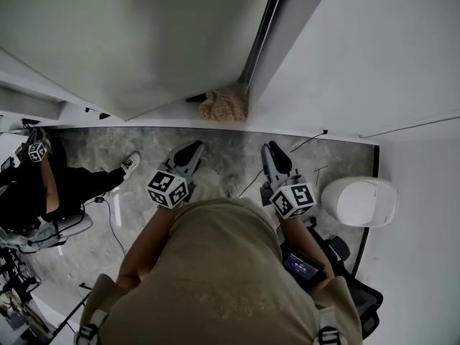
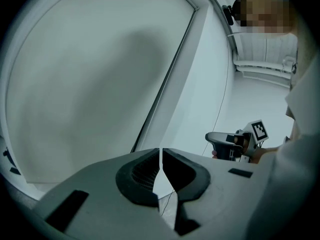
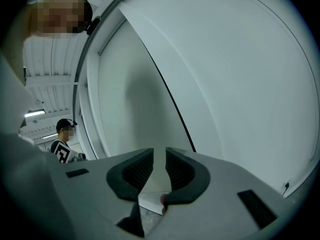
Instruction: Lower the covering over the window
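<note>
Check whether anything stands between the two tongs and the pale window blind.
Nothing visible does. The left tongs and right tongs both face the pale grey window blind across open air; the beige crumpled bundle lies low beside the blind's bottom corner.

A grey, marbled floor (image 1: 93, 149) runs across the middle of the head view, edged at the top by a white ledge (image 1: 302, 124). At upper centre, where the ledge meets the corner, lies a crumpled tan bundle (image 1: 224, 104), possibly cloth. At centre left a white shoe (image 1: 130, 163) rests on the floor, with a thin dark cable (image 1: 113, 225) trailing below it and a chair base (image 1: 65, 230) at the left edge. At right stands a white rounded container (image 1: 359, 201); a black office chair (image 1: 359, 293) fills the lower right.
</note>
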### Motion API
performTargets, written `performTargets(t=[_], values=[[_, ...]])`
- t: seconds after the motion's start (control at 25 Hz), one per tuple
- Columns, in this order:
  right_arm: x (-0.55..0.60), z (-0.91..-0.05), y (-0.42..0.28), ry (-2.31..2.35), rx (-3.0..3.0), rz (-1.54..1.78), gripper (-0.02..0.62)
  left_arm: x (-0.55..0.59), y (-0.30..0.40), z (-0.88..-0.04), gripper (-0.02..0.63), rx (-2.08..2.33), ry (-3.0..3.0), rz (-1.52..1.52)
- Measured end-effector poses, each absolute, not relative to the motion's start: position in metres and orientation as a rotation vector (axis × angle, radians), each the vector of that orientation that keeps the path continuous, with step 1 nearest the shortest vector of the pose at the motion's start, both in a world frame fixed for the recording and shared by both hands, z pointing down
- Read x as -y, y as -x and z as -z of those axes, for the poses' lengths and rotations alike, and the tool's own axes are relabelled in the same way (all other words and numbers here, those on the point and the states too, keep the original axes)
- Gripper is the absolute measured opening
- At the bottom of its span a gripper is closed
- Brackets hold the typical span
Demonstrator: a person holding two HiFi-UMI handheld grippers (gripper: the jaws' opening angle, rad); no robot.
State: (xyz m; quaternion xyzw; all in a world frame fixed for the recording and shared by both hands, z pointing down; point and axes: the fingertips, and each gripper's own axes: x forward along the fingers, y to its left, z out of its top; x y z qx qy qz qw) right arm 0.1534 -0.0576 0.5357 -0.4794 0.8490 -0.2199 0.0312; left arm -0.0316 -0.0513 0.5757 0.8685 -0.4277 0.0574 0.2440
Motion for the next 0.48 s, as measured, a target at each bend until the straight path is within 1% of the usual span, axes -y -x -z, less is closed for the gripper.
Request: performTargets(t=[0.48], values=[[0.122, -0.513, -0.104, 1.622, -2.530, 0.602, 0.064, 0.140, 0.065, -0.561, 0.032, 0.964, -2.494, -0.182]])
